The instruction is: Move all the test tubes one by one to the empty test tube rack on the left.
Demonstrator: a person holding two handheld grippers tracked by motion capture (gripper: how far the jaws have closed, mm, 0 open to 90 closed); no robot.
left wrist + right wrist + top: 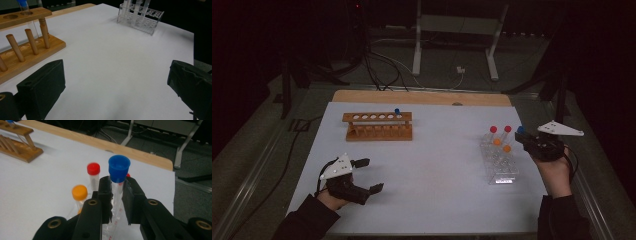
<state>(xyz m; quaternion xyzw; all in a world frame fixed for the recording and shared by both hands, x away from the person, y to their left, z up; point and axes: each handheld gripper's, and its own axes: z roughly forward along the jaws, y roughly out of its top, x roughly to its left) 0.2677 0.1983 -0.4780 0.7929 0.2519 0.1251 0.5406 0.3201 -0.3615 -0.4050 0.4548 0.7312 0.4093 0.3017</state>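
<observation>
Two sets of tongs over a white worktop (437,165). Right tongs (117,195) clenched on a tube with a blue cap (119,168), gripped just below the cap, tube upright between the jaws and hanging down past them. Same tube seen from above at (521,130), at the far tip of the right tongs (526,139), just beside the clear plastic rack (499,162). Just left of those tongs, still standing in the clear rack: a red-capped tube (93,169) and an orange-capped tube (79,192); a second red cap half hidden behind the blue one. Left tongs (367,175) released, jaws spread wide, nothing between them, held low over bare worktop. Ahead and to the left of the left tongs, a wooden rack (27,47) with pegs along its base and one blue-capped tube (23,7) standing in its end hole. Clear rack far ahead of the left tongs, well apart from them.
</observation>
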